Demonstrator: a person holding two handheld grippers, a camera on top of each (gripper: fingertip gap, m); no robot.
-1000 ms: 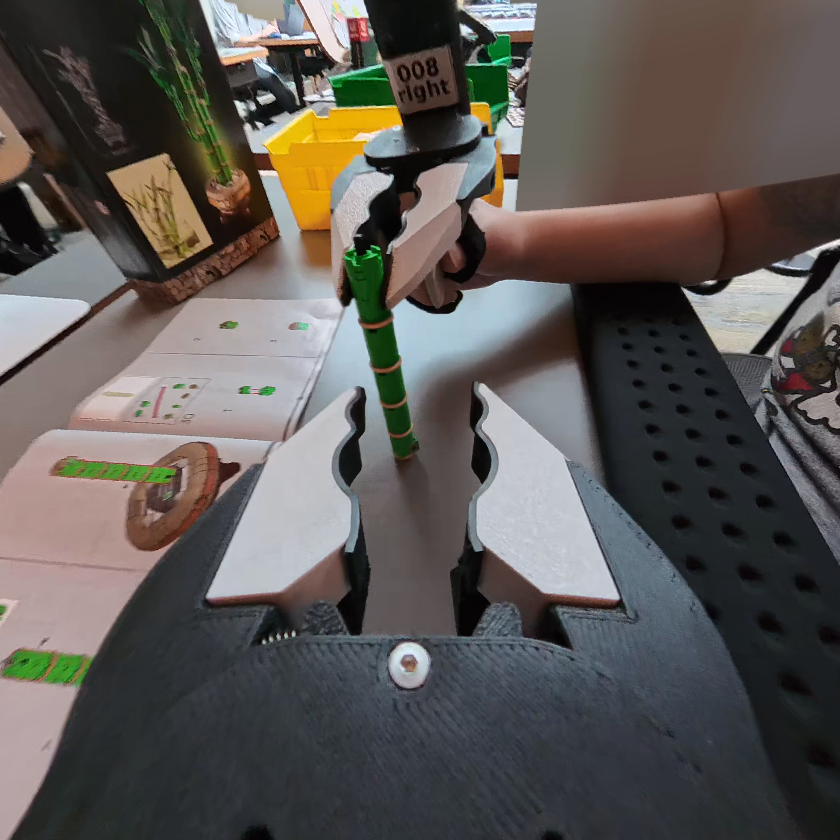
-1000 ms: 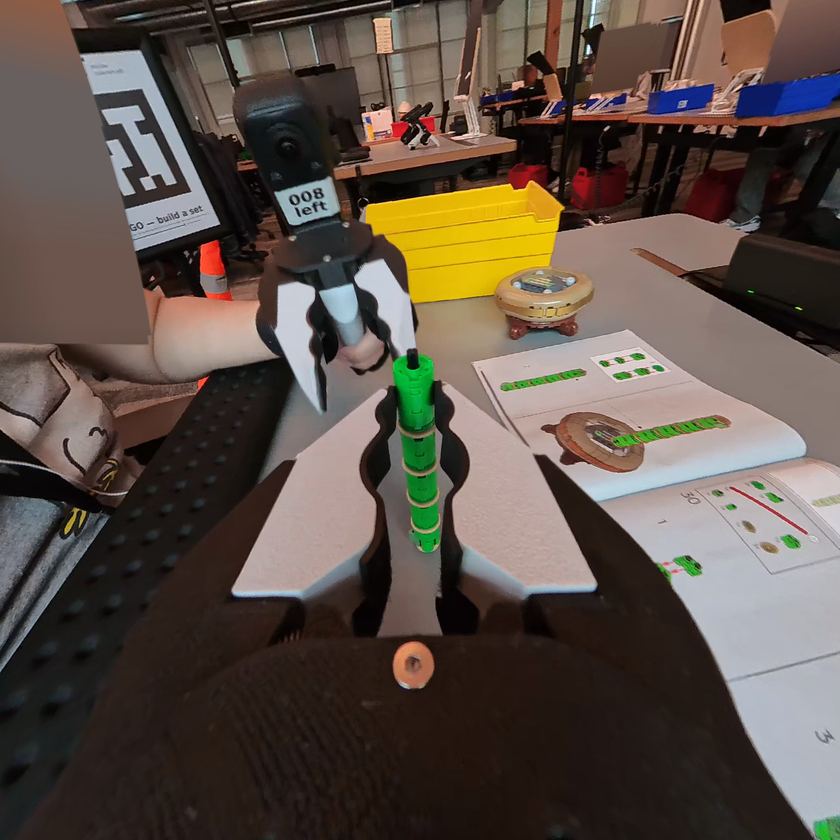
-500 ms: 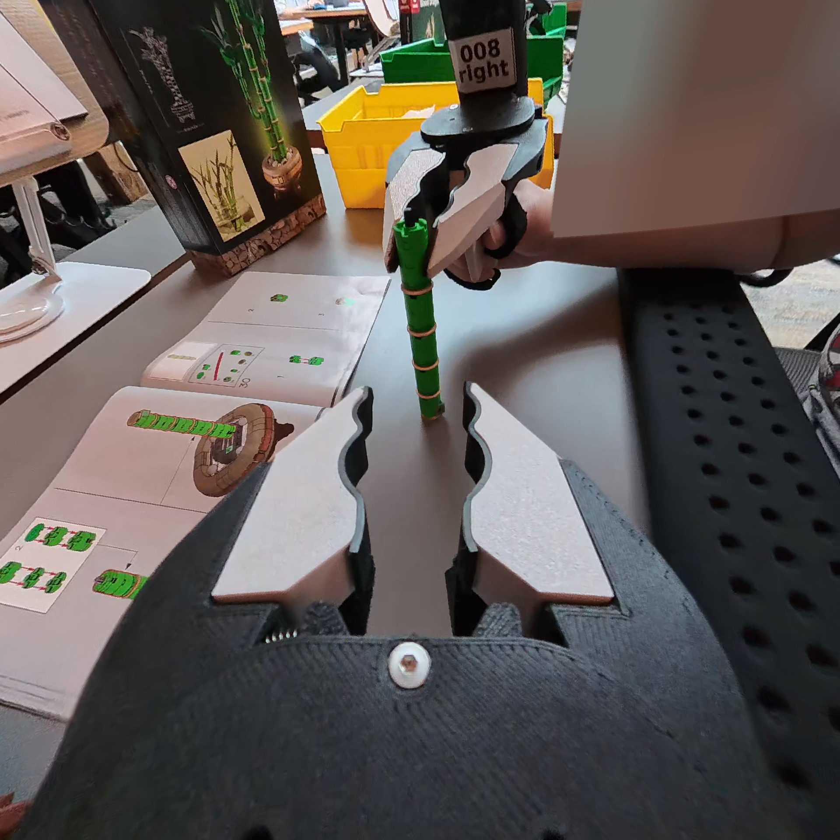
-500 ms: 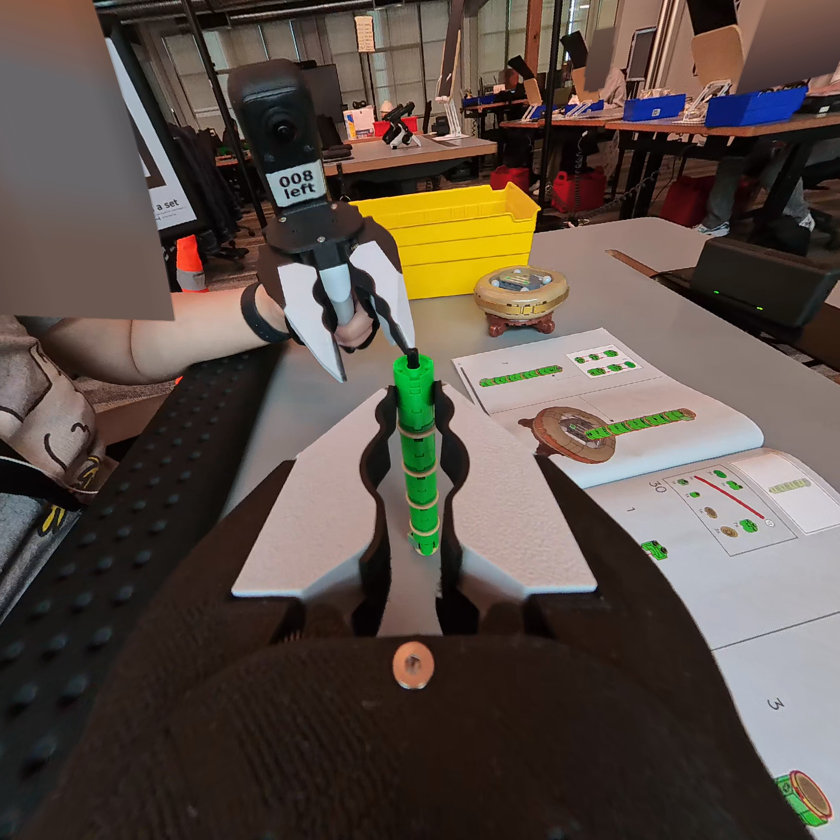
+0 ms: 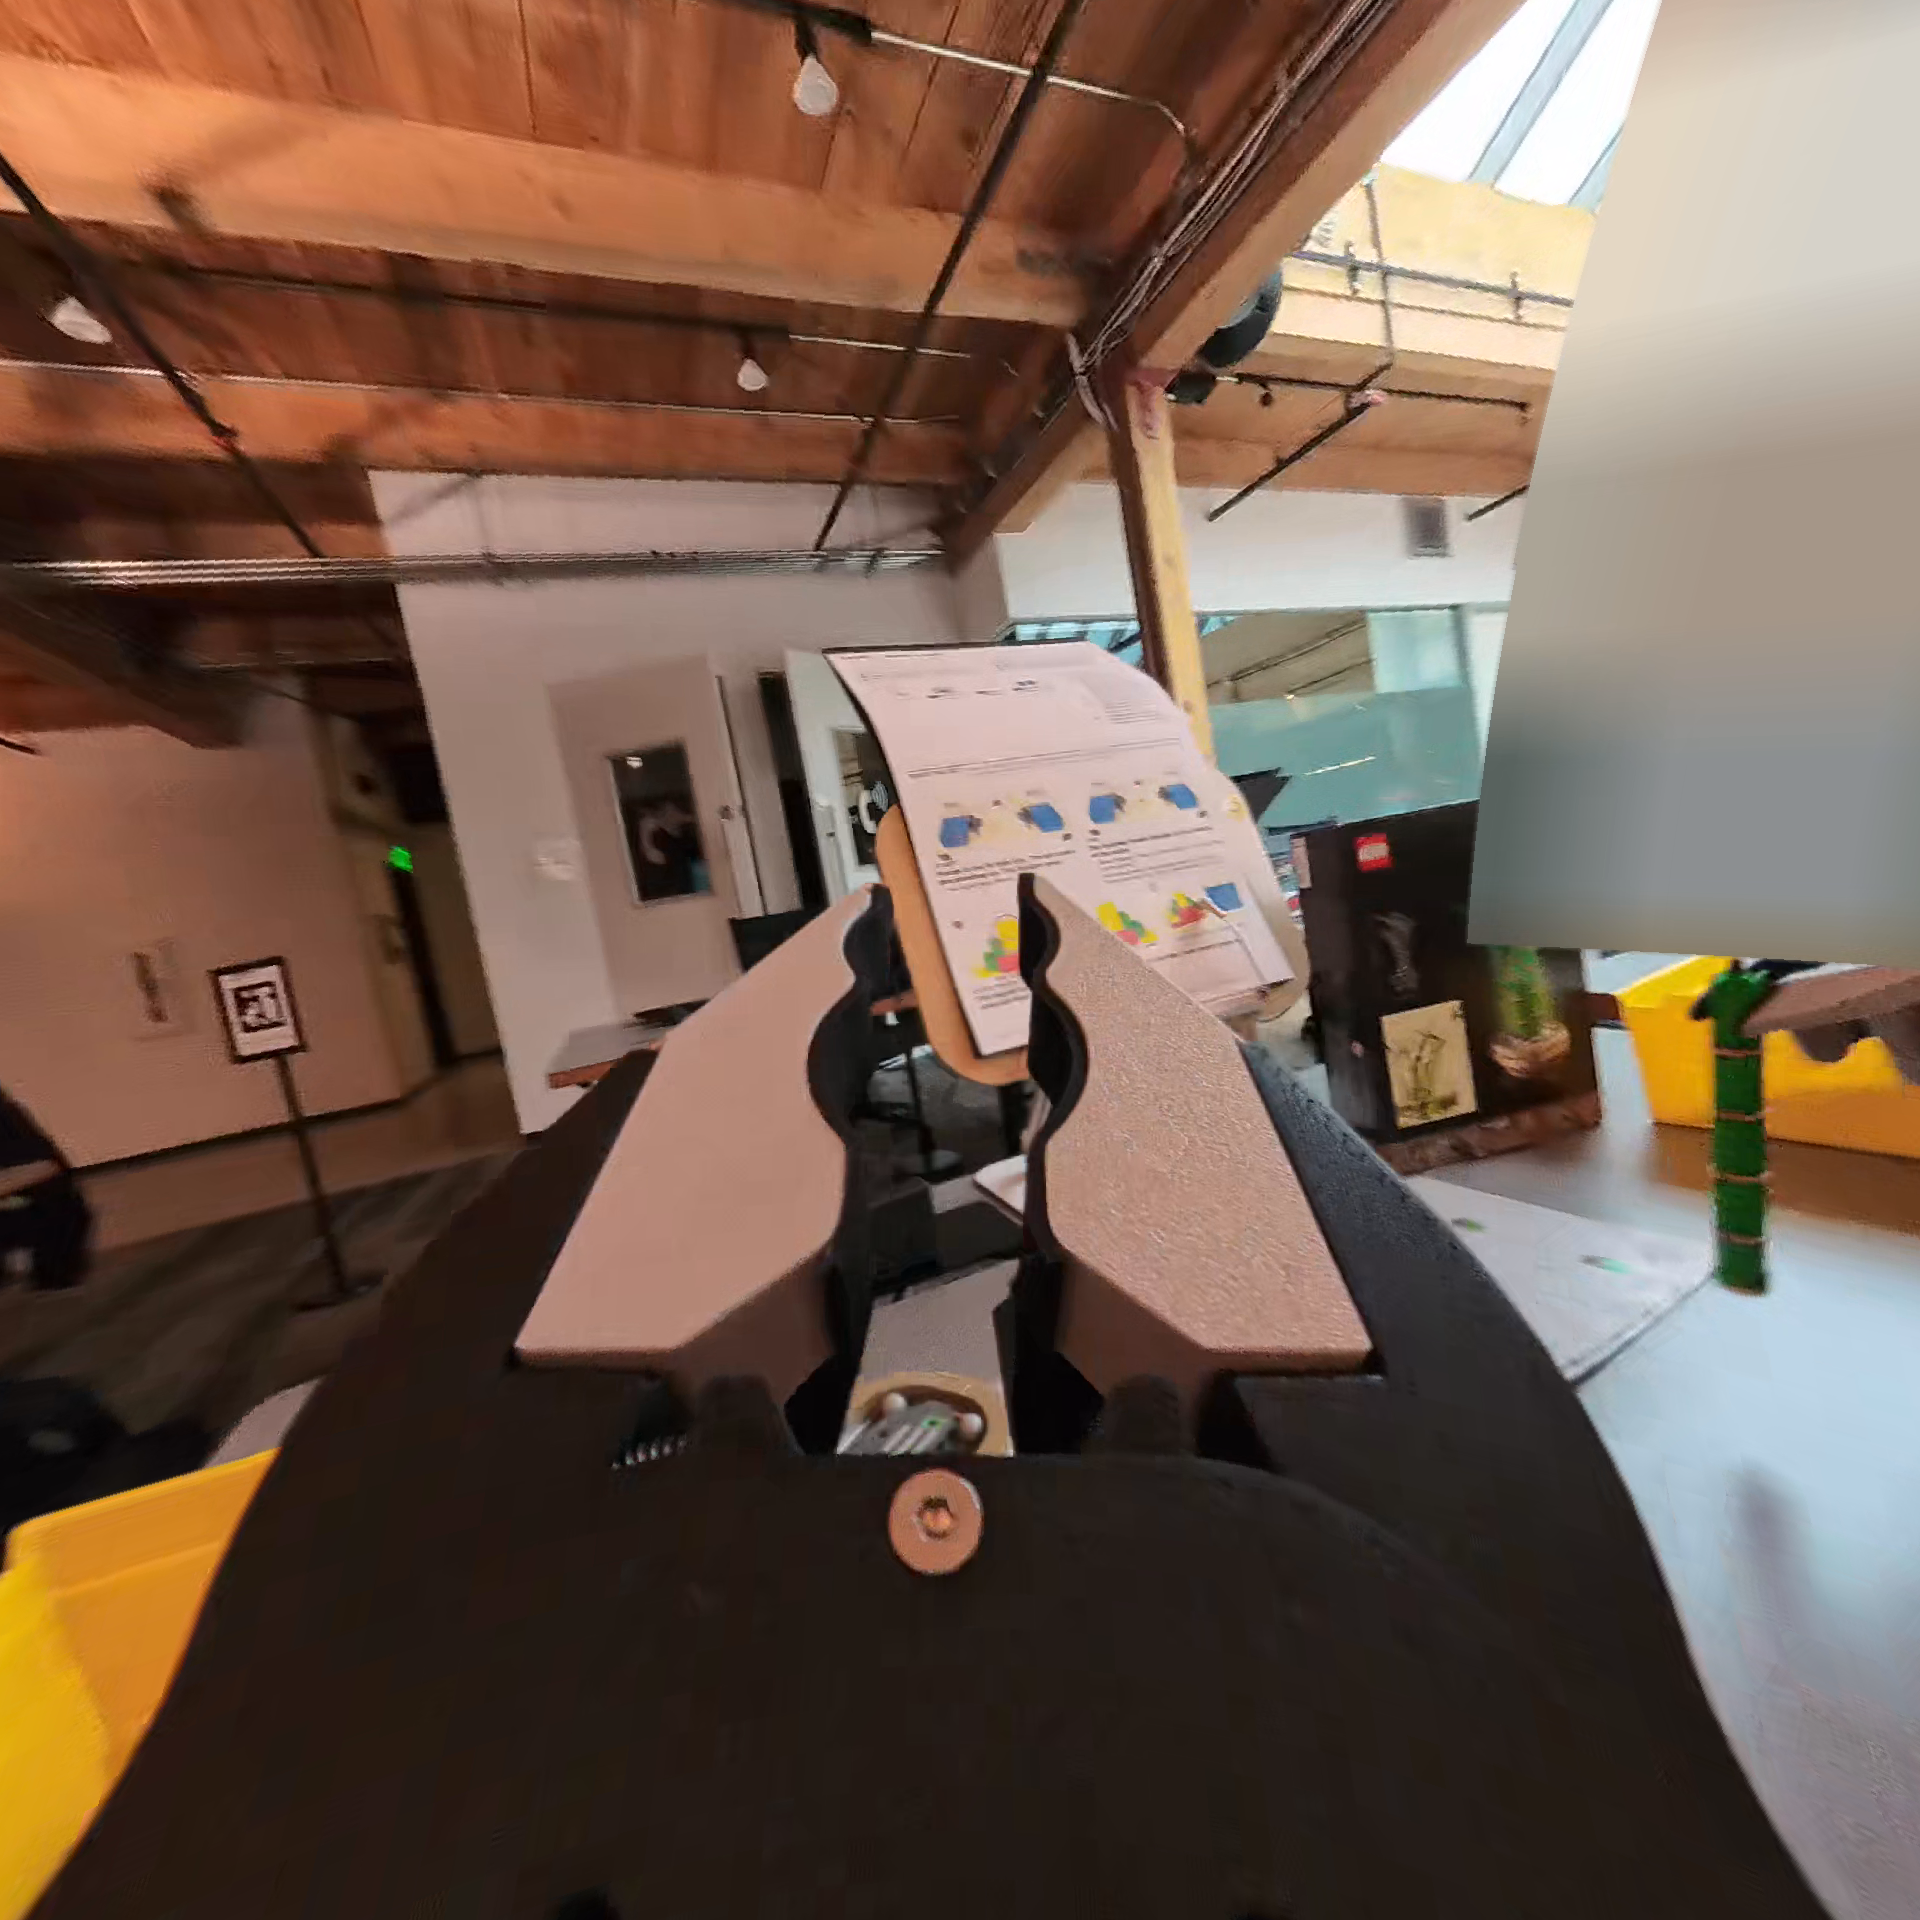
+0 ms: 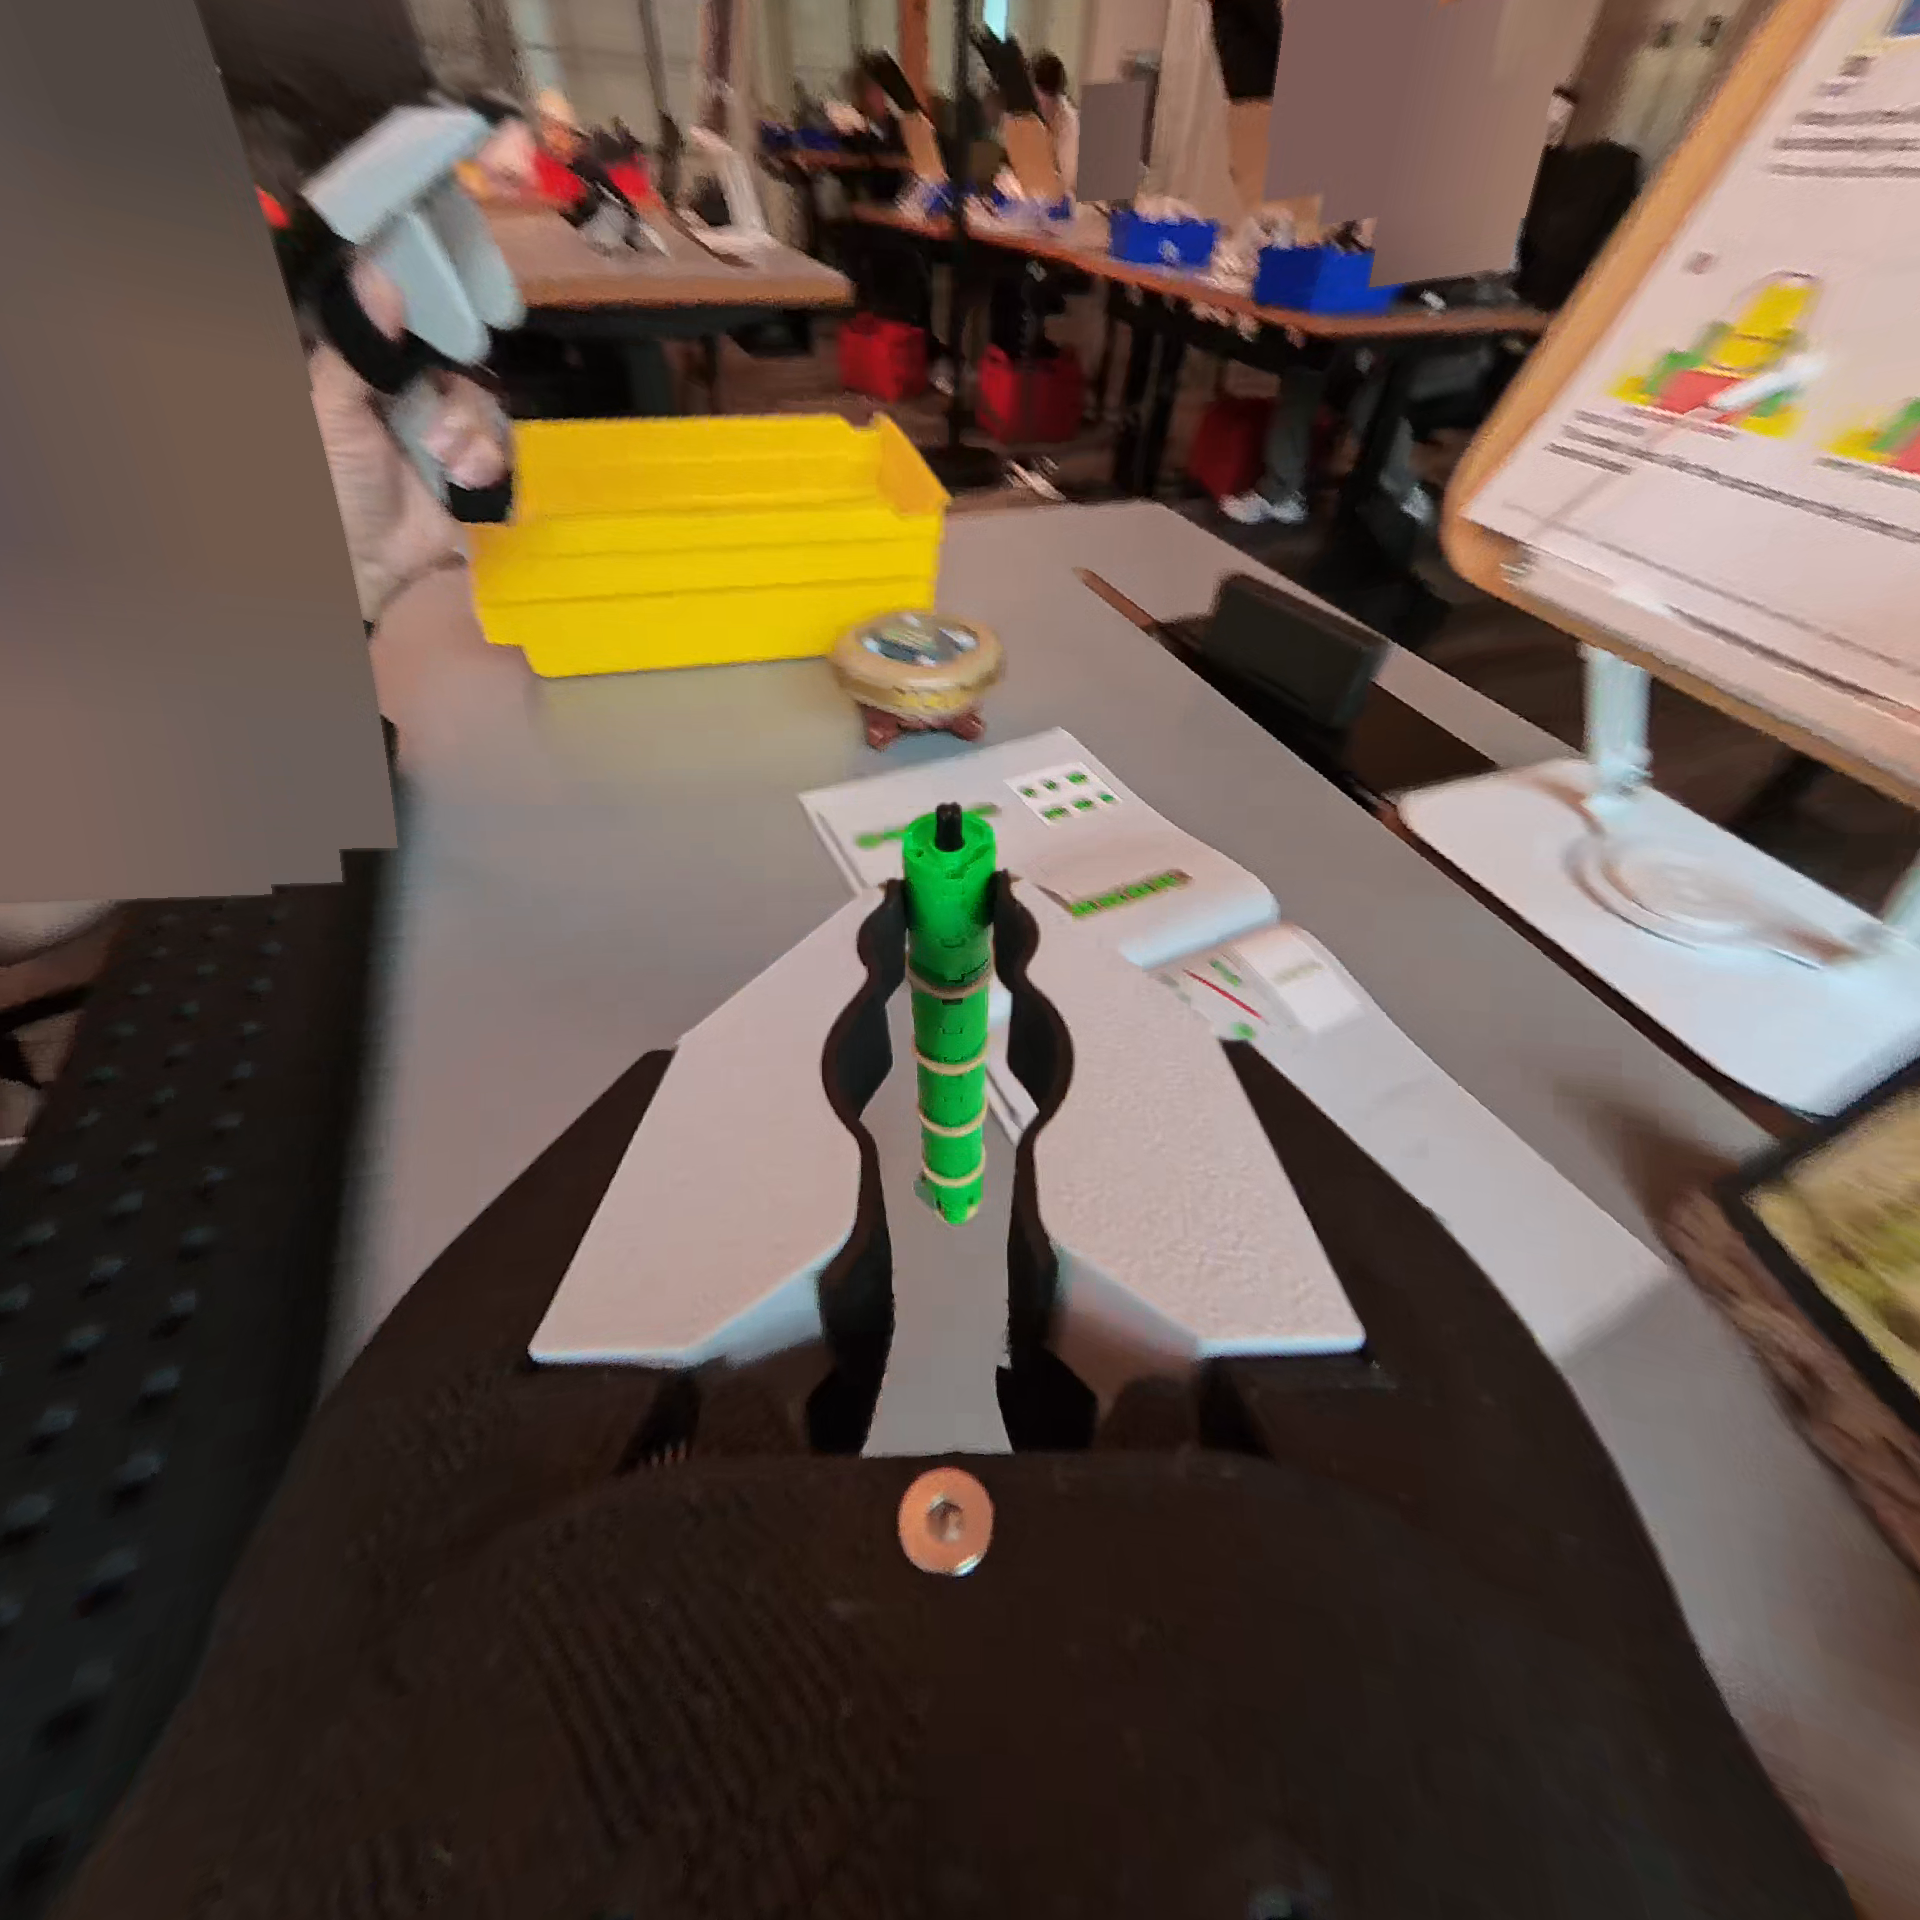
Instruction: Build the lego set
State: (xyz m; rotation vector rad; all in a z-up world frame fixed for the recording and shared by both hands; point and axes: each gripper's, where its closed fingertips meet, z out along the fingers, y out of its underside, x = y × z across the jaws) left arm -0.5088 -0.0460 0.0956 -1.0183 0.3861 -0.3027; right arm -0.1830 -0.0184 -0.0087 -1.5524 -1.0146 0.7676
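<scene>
Bamboo stalk (image 6: 948,1023) of green lego stands upright, pinched near its top by the right gripper (image 6: 948,914), its foot hanging over the table (image 6: 644,831), likely ready for the round base (image 6: 920,655) beside the yellow bins (image 6: 707,540). Left gripper (image 5: 948,904) is spread and empty, tilted up toward the ceiling. Motion blur hides the booklet (image 6: 1132,883) pictures.

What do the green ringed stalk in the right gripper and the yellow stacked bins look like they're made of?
Green ringed stalk: looks like glossy moulded plastic, built of stacked segments with thin tan bands; a black pin tops it. Yellow stacked bins: probably smooth rigid plastic, judging by uniform colour and moulded rims, though blur hides detail.
</scene>
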